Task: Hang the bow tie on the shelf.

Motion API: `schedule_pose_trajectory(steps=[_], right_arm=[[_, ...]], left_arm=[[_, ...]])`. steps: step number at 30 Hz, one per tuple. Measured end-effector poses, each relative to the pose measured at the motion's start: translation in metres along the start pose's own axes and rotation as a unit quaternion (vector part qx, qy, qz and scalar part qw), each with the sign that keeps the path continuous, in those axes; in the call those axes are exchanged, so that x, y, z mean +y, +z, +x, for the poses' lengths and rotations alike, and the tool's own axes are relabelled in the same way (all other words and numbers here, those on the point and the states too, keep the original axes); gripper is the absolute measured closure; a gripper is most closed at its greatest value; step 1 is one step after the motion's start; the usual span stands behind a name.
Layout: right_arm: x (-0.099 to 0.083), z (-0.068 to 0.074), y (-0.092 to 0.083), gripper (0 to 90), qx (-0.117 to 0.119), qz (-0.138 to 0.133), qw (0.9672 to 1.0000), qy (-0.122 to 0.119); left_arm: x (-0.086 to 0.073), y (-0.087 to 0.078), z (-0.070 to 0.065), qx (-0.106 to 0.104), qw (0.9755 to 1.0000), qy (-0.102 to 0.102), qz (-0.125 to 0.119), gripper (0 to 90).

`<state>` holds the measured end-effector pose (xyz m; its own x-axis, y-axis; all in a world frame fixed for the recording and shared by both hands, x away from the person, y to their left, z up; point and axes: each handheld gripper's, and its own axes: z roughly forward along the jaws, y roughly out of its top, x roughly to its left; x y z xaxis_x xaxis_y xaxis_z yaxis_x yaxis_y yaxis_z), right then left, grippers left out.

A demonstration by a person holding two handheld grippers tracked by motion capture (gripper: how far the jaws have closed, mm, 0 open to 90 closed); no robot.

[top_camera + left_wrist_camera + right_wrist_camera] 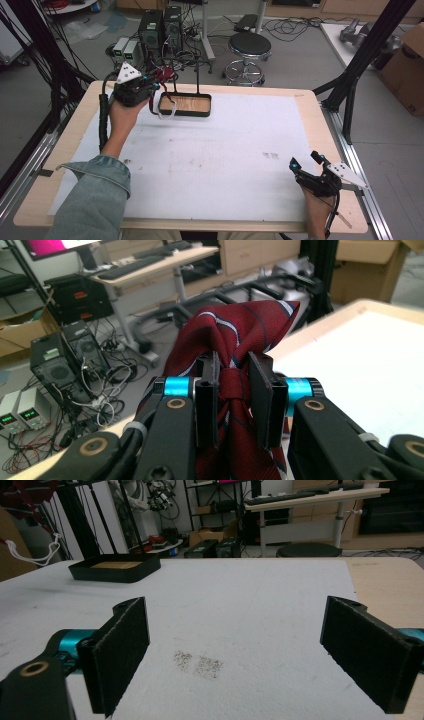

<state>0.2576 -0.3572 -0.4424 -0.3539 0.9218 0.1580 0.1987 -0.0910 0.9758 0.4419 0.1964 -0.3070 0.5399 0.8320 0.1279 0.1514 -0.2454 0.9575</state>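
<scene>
In the left tool view, the left tool (pixel 234 402) has its jaws closed tight on the knot of a dark red striped tie (pixel 240 335), whose cloth bunches above and hangs below the pads; in the high view that left tool sits in the upper left of the frame, over the far left corner of the counter (pixel 310 107), with the tie a small red patch just beyond it. Just to its right stands a black tray (pixel 186 105) with a wooden floor and thin upright black rods rising from its far side; a white cord (pixel 167 111) loops over the tray's left rim, close to the held tie. The right tool (pixel 304 166) rests at the lower right of the frame near the counter's right edge, jaws spread wide with nothing between them. The white mat (pixel 240 165) covers most of the counter and lies bare across the middle, with faint grey smudges. Beyond the far edge, a stool (pixel 249 47), computer towers (pixel 160 30) and tangled cables crowd the floor; black frame posts flank both sides.
</scene>
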Motion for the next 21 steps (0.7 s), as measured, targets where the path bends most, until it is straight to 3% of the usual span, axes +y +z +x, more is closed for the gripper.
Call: schedule_pose_trajectory(steps=[7,10,14,15,18,21], right_arm=[[0.000,-0.001,0.000,11.3,0.000,0.001,1.0000,0.002],[0.000,-0.001,0.000,11.3,0.001,0.003,1.0000,0.002],[0.000,-0.001,0.000,11.2,0.002,0.002,1.0000,0.000],[0.000,-0.001,0.000,11.2,0.003,0.002,1.0000,0.001],[0.000,-0.001,0.001,11.2,0.004,0.002,1.0000,-0.002],[0.000,0.000,0.001,11.2,0.005,0.004,1.0000,-0.002]], left_arm=[[0.012,0.010,0.025,0.031,0.9994,-0.011,-0.013,74.4],[0.016,0.016,0.029,0.038,0.9989,-0.017,-0.021,74.4],[0.019,0.027,0.032,0.043,0.9988,-0.018,-0.010,74.3],[0.020,0.029,0.033,0.056,0.9983,-0.013,-0.003,74.3],[0.020,0.030,0.035,0.070,0.9974,-0.014,-0.002,74.3],[0.020,0.029,0.042,0.079,0.9965,-0.022,-0.015,74.3]])
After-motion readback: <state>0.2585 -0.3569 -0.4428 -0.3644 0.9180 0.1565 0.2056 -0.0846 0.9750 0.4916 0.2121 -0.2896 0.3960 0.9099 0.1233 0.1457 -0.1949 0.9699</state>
